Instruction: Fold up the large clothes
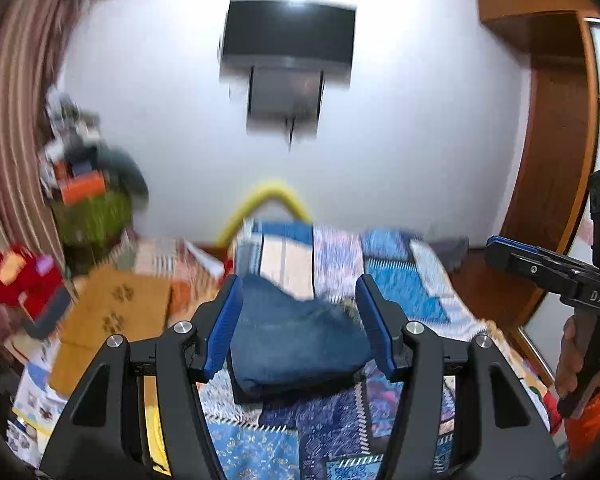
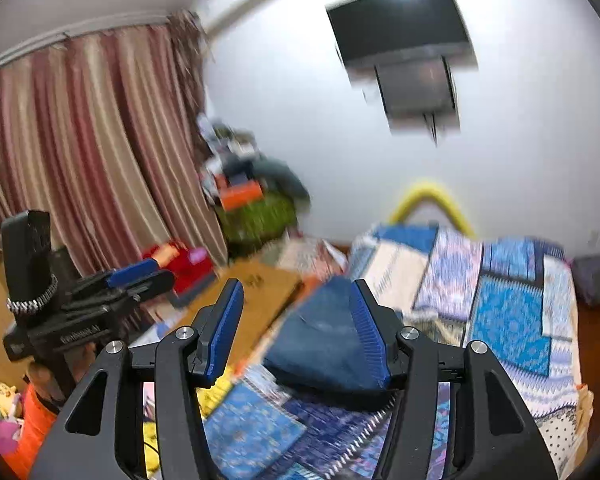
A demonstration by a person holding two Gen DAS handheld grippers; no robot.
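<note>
A pair of blue jeans [image 1: 296,340], folded into a compact stack, lies on the patchwork bedspread [image 1: 404,280]. My left gripper [image 1: 300,300] is open and empty, raised above the bed with the jeans seen between its blue pads [image 1: 226,320]. My right gripper [image 2: 296,300] is open and empty, also raised; the jeans [image 2: 324,344] show ahead, partly behind its right pad [image 2: 370,332]. Each gripper appears from the side in the other's view: the right gripper [image 1: 548,272] at right, the left gripper [image 2: 112,284] at left.
A cardboard box [image 1: 108,320] and a red toy [image 1: 16,280] sit left of the bed. A cluttered pile [image 2: 244,192] stands by the striped curtain [image 2: 84,140]. A TV [image 1: 288,40] hangs on the white wall. A wooden wardrobe [image 1: 556,120] is at right.
</note>
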